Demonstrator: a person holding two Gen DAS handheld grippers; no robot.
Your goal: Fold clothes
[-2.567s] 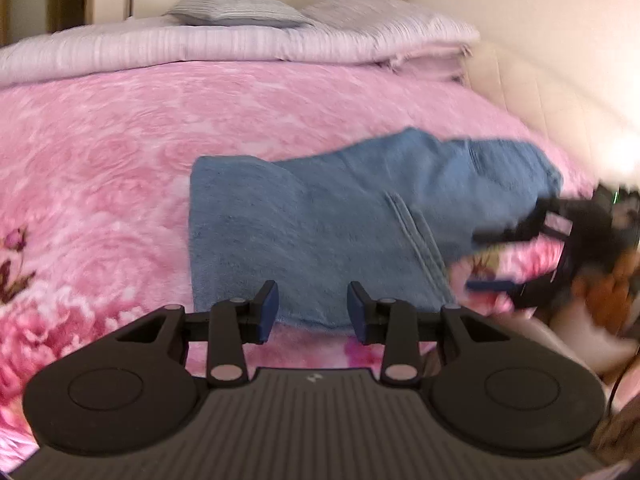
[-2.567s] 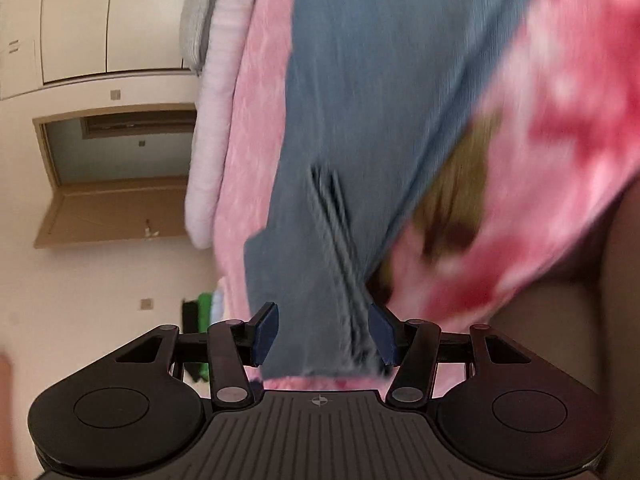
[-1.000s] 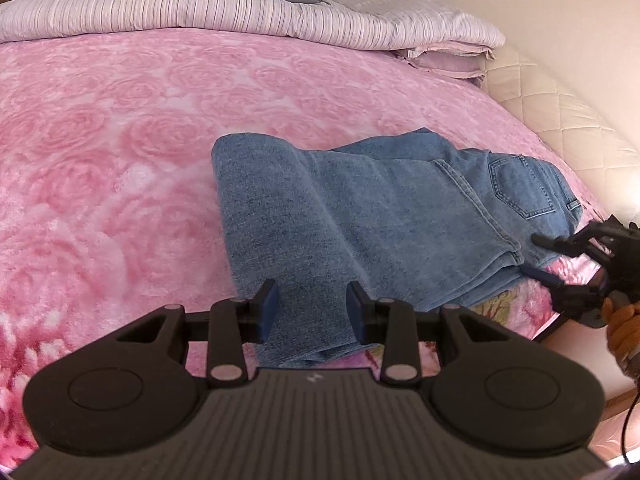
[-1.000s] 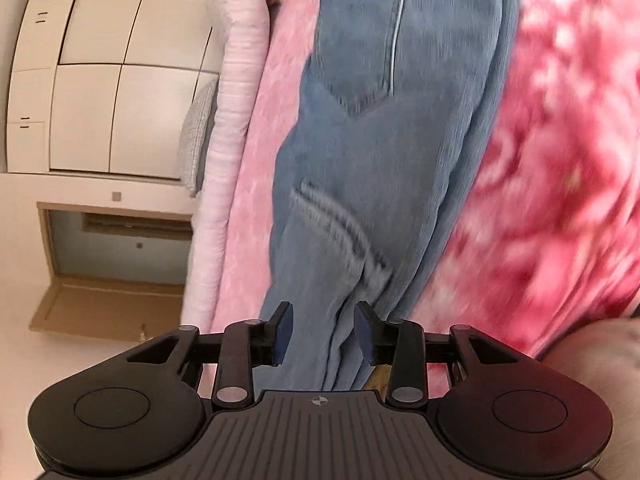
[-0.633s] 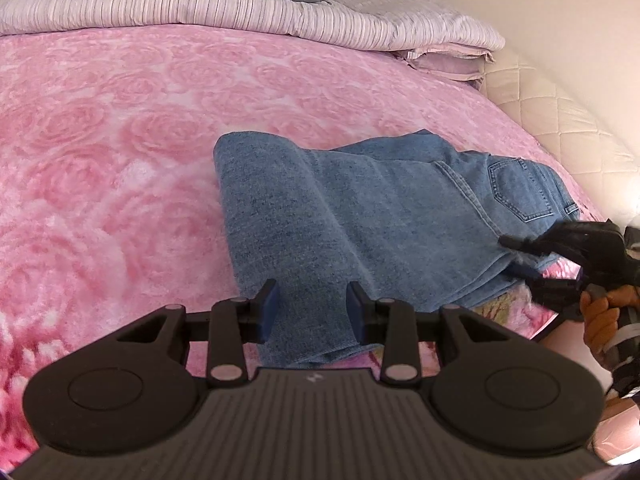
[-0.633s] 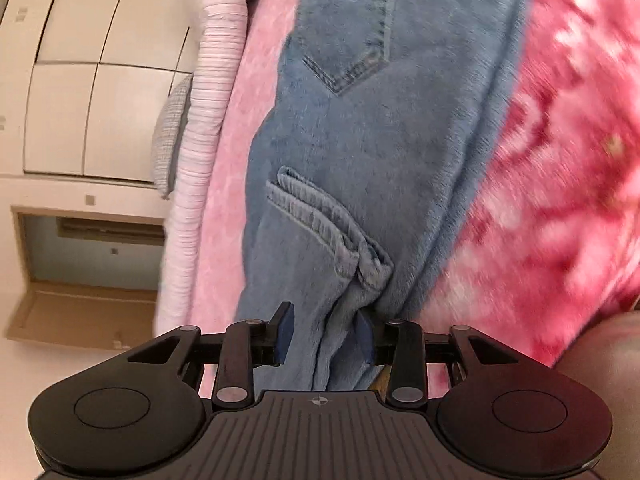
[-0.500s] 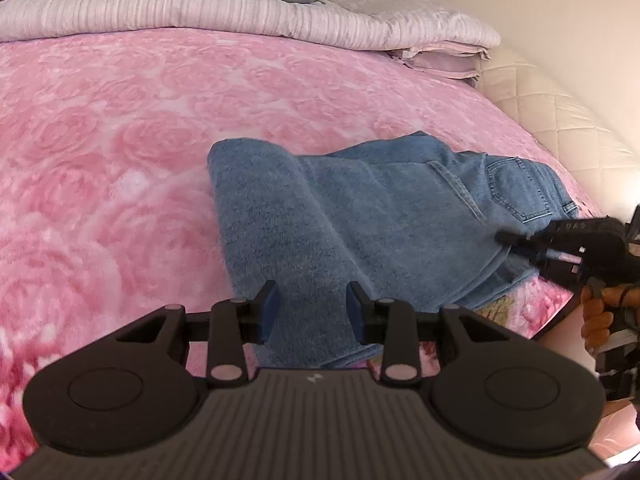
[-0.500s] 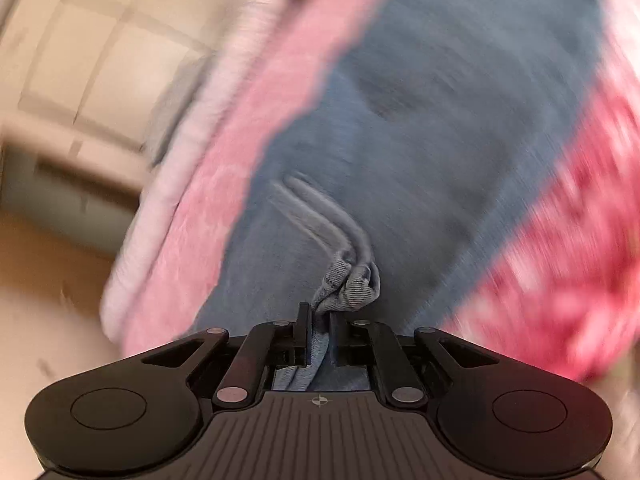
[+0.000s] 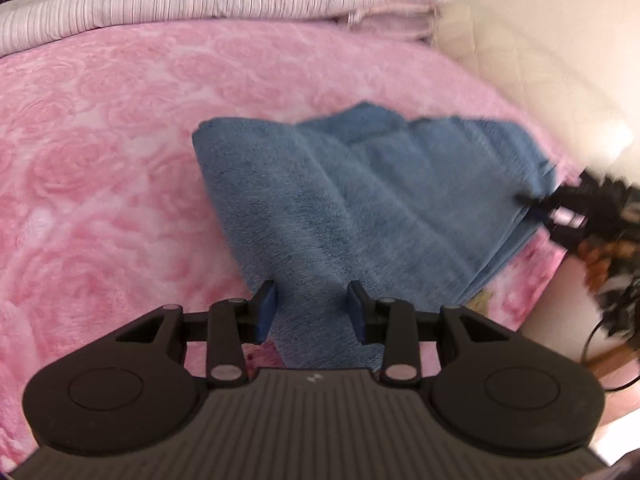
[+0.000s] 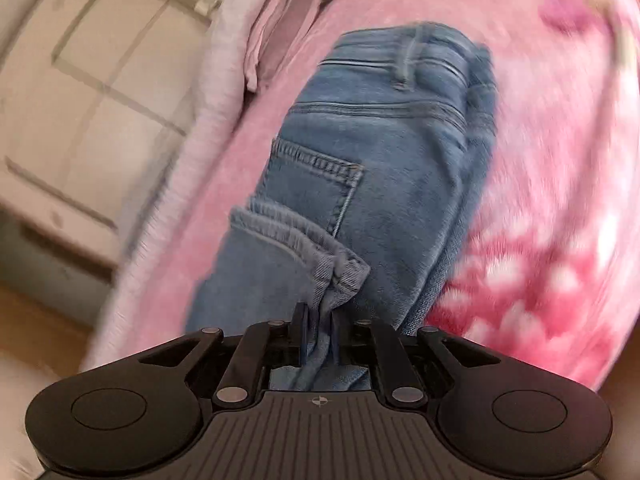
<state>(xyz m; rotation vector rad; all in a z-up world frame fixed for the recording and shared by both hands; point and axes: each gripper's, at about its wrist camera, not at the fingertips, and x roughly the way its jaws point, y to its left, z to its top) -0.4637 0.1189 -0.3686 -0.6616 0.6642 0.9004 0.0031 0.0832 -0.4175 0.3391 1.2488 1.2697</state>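
My left gripper (image 9: 311, 310) has its fingers about half apart, not pressing on anything; the folded jeans (image 9: 360, 208) lie on the pink bed (image 9: 100, 160) just ahead, one folded end between and under the tips. My right gripper (image 10: 319, 330) pinches a bunched leg hem (image 10: 340, 276) of the jeans, though its fingers are easing apart.

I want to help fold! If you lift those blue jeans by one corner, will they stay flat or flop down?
Probably flop: the jeans bunch into soft wrinkles where the right gripper pinches the hem. Likely heavyish, since several thick denim layers are stacked. They shouldn't slide much on the fuzzy pink blanket.
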